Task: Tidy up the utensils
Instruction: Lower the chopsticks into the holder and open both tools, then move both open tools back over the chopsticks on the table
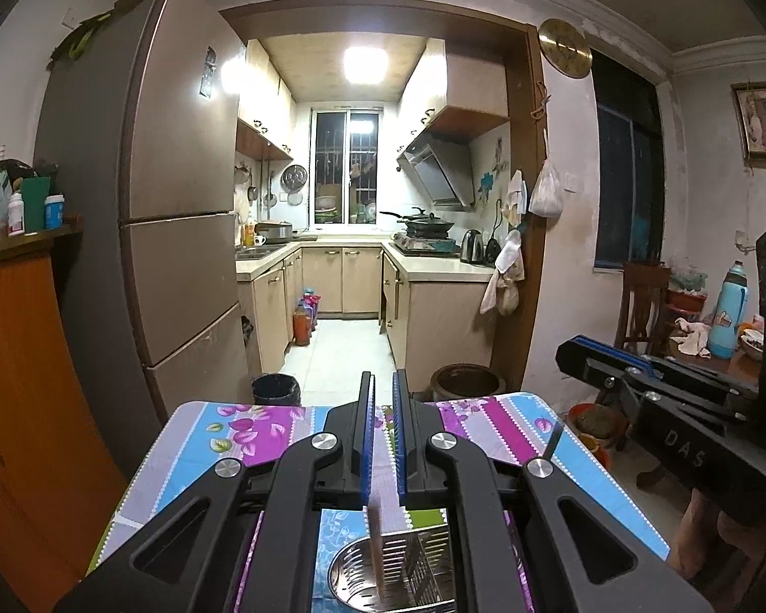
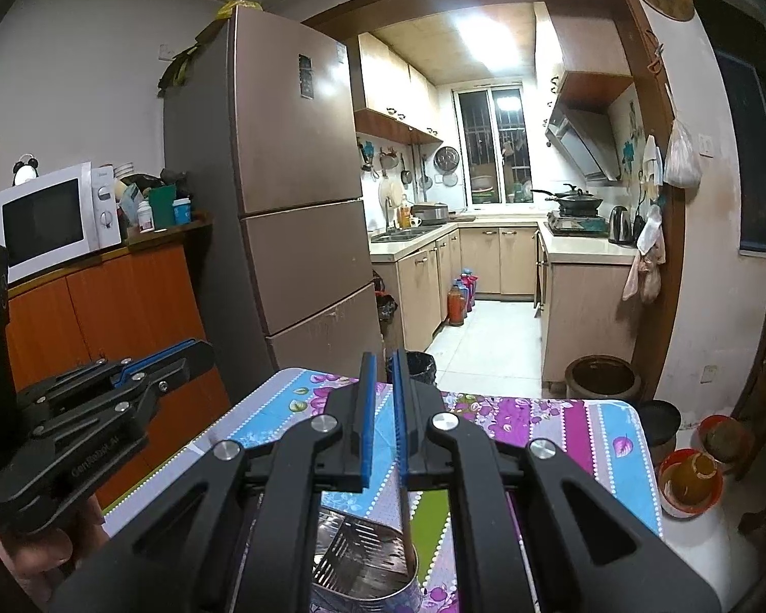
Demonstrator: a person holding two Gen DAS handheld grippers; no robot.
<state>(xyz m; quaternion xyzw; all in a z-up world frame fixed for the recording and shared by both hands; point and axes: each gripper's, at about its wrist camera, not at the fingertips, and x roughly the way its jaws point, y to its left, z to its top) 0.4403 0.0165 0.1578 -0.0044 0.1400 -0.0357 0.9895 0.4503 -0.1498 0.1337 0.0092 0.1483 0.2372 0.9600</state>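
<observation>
A perforated steel utensil holder stands on the flower-patterned tablecloth, right under both grippers; it also shows in the right wrist view. My left gripper holds a thin wooden utensil that hangs from its blue pads down into the holder. My right gripper holds a thin stick-like utensil that reaches down into the holder. Both pairs of jaws stand a narrow gap apart. Each gripper shows at the side of the other's view, the right one and the left one.
The table's far edge faces a kitchen doorway. A brown fridge and an orange cabinet with a microwave stand left. A black bin, a clay jar and pots sit on the floor beyond.
</observation>
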